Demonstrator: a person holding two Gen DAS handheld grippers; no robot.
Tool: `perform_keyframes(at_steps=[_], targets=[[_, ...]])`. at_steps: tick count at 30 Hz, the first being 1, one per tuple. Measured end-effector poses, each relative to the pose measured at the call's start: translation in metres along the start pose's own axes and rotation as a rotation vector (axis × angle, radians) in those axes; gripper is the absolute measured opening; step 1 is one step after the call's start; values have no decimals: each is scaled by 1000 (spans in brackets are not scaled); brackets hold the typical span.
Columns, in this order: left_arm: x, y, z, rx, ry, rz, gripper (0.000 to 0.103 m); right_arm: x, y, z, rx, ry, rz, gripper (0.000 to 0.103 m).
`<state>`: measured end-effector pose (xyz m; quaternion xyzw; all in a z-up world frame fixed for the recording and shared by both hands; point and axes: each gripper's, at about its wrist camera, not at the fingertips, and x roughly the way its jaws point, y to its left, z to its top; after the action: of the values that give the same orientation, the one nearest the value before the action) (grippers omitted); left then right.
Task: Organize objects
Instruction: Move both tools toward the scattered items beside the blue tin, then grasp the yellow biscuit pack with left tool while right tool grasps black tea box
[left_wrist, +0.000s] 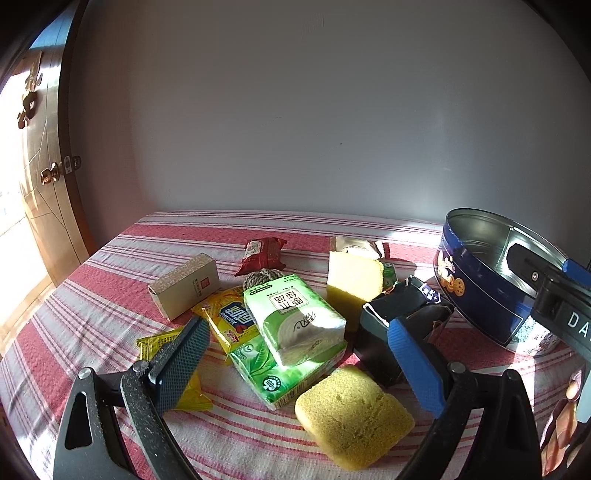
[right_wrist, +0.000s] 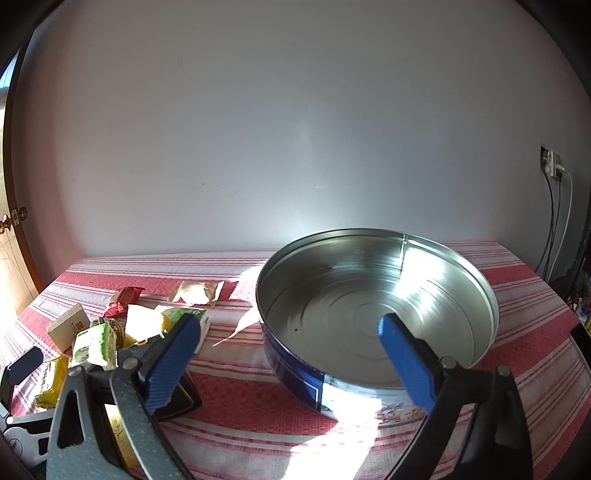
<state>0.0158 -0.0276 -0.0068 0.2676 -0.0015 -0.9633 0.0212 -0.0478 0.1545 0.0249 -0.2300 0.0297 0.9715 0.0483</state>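
Fingers of the left gripper (left_wrist: 299, 363) stand wide apart with nothing pressed between them; they hang above a heap of small things. Directly between the blue pads lie two green tissue packs (left_wrist: 295, 332), one on top of the other, the top one white and green with printed characters. In front of them is a yellow sponge (left_wrist: 352, 415), flat on the cloth. A second yellow sponge (left_wrist: 352, 282) stands on its edge behind the packs. To the left are yellow sachets (left_wrist: 229, 321), a beige box (left_wrist: 184, 286) and, farther back, a red wrapped snack (left_wrist: 264, 254). A dark carton (left_wrist: 399, 314), torn open, lies behind the right finger.

The right gripper (right_wrist: 291, 363) is also open and holds nothing. Its right finger is over the round tin (right_wrist: 373, 302), its left finger over the cloth beside it. The tin is blue outside, shiny metal inside, with no lid, and it stands to the right of the heap.

Everything rests on a tablecloth (right_wrist: 229, 384) with red and white stripes, partly in strong sunlight. Behind is a plain white wall (right_wrist: 295, 129); a wooden door (left_wrist: 44, 184) is at the left, and cables (right_wrist: 554, 221) hang from a socket at the right.
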Motion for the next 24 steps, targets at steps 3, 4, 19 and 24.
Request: perform_keyframes(at_steps=[3,4,19,24], targets=[[-6,16,-5,11,8,64,99,-2,4,-1,-12,-2,25,95],[-7,24,-6,11,14,89,99,-3,5,-2,-18,-3,34,93],[43,102,-18,-171,302,170,98,-7,39,-13,-127,52,224,91],[54,105,-22,-186,352,172,75,-3,36,-14,-102,90,267,91]])
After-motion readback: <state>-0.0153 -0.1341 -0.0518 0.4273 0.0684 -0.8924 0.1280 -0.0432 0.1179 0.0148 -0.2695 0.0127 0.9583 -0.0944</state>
